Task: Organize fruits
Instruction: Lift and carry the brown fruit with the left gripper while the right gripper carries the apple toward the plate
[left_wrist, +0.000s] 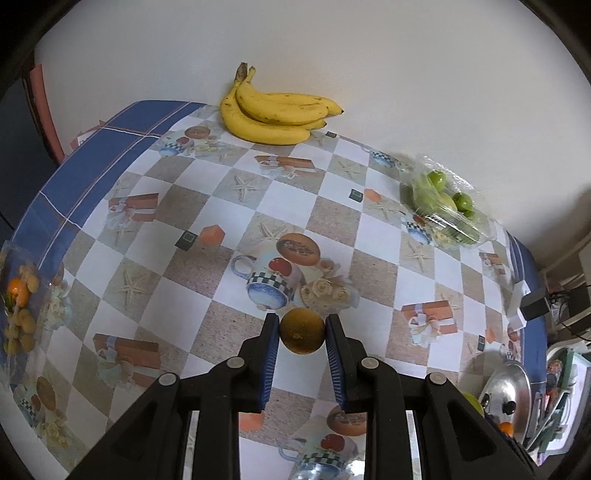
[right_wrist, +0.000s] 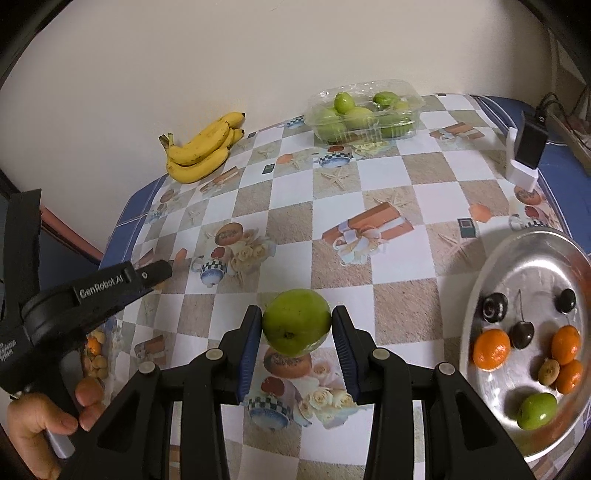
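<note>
My left gripper is shut on a small brown round fruit, held above the patterned tablecloth. My right gripper is shut on a green fruit, also off the table. The silver tray at the right of the right wrist view holds oranges, dark cherries, a small brown fruit and a green fruit. In that same view the left gripper's body shows at the left edge, held by a hand.
A bunch of bananas lies against the wall. A clear plastic box of green fruits stands at the back. A bag of small fruits lies at the table's left edge. A black device on a white stand is at the right.
</note>
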